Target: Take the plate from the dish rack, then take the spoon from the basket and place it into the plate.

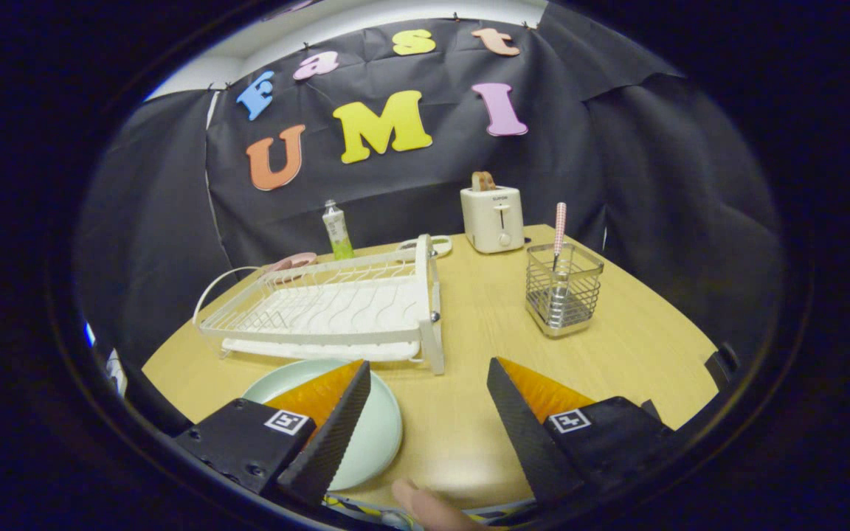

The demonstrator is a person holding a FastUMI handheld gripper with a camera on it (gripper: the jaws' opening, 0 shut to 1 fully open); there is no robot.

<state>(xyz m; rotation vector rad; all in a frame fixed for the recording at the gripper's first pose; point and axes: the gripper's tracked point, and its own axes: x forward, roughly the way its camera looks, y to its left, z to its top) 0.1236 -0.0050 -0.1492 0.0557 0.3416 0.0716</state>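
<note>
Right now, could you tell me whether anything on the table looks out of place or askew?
Nothing stands out. The plate lies flat on the table before the empty dish rack, the spoon stands upright in the basket, and the tongs are open with nothing between them.

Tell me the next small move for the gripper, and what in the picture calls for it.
Probably move the open gripper forward and right toward the wire basket. The plate already lies flat on the table in front of the dish rack, partly under one finger, while the spoon stands upright in the basket beyond the fingers, which hold nothing.
</note>
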